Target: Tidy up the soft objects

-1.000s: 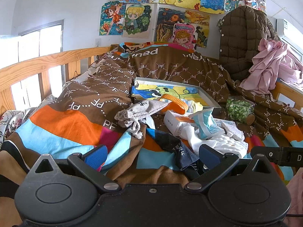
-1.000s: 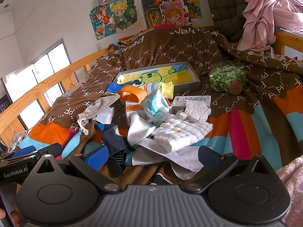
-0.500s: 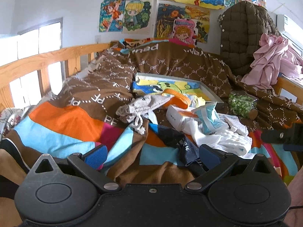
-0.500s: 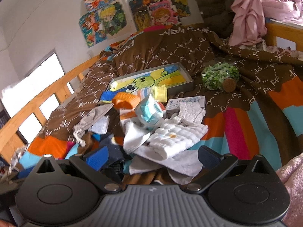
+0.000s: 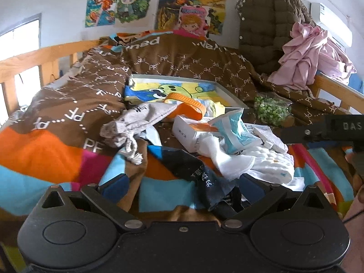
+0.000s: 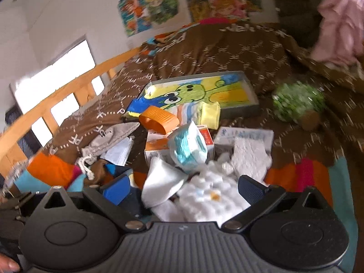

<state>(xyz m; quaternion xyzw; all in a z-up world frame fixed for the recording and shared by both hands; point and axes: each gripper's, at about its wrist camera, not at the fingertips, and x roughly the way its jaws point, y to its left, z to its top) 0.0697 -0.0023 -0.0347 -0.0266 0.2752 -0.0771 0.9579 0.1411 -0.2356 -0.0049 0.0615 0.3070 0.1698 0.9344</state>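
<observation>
A heap of soft things lies on the bed's brown patterned quilt (image 5: 68, 104). It holds a grey drawstring pouch (image 5: 136, 122), a dark navy sock (image 5: 200, 173), white quilted cloths (image 5: 268, 166) and a blue-white packet (image 5: 236, 132). Behind the heap stands a grey tray (image 5: 234, 97) with a cartoon cloth inside. My left gripper (image 5: 182, 185) is open just above the navy sock. My right gripper (image 6: 182, 187) hangs open over the white quilted cloth (image 6: 204, 195), with a white cloth (image 6: 163, 182) between its blue pads. The right wrist view is blurred.
An orange curved band (image 5: 188, 104), an orange-white box (image 5: 193, 132) and a bag of green beads (image 5: 273, 109) lie near the tray. A wooden rail (image 5: 34, 61) runs along the left. A brown padded jacket (image 5: 268, 29) and pink clothes (image 5: 311, 56) pile up at the back right.
Both grippers have moved forward and down toward the heap, which now fills more of each view. The right gripper has dipped closer over the white cloths.
</observation>
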